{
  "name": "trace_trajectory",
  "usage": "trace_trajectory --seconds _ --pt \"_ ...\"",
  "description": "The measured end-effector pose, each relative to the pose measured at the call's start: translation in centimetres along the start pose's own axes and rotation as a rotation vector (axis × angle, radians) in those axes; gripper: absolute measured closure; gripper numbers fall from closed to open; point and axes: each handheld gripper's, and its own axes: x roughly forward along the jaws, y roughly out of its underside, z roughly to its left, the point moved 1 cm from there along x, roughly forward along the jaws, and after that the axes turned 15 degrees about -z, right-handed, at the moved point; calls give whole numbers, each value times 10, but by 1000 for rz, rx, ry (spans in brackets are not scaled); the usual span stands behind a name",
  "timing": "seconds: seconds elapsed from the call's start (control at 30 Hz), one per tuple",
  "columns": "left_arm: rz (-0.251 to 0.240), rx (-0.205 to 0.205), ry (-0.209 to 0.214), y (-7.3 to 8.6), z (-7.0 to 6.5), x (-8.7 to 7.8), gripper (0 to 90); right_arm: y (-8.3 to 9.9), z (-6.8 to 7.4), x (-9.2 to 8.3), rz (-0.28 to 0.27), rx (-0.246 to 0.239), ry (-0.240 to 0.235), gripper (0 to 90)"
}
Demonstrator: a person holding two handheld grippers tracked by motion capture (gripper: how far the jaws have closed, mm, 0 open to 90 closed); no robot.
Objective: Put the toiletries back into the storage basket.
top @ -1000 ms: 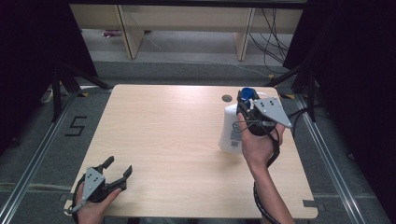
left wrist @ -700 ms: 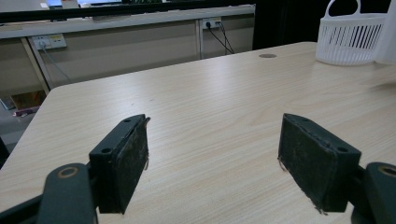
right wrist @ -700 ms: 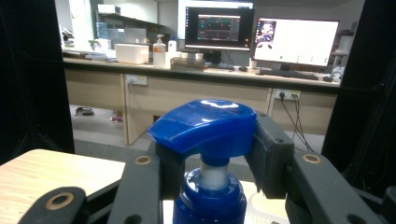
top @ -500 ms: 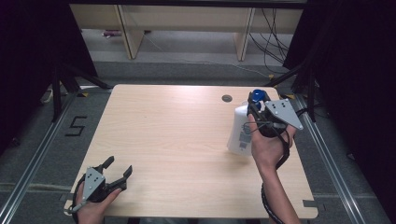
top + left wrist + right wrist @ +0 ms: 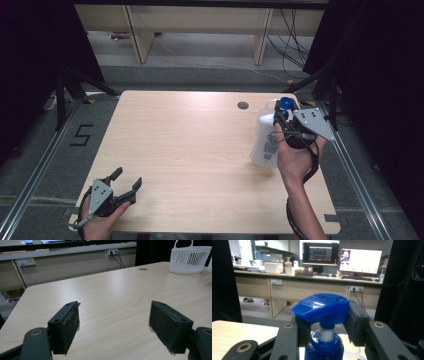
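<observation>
- My right gripper (image 5: 283, 121) clamps the spray bottle's (image 5: 265, 142) blue head; bottle hangs upright over the desk's (image 5: 190, 150) far right edge.
- My left gripper (image 5: 121, 186) sits open, well apart.

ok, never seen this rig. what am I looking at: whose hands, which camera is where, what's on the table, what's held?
No robot: a person holds a two-jaw gripper in each hand. The high view looks down from above the person's side of the wooden table. The other two cameras ride on the grippers and look along their black jaws. The left gripper rests at the table's near left corner, jaws open with nothing between them. The right gripper is closed on the blue head of a white spray bottle at the table's right side. The left gripper view also shows a white basket on the far side of the table.
</observation>
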Motion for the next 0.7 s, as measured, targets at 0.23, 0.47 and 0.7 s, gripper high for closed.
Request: trace_trajectory --seconds 0.23,0.47,0.7 --pt "0 -1 -2 0 0 0 238 1 -7 -2 1 3 15 605" --pt "1 1 0 0 0 0 238 -1 -17 -4 -5 -10 37 605" --pt "3 2 2 0 0 0 238 -1 -25 -6 -5 -18 53 605"
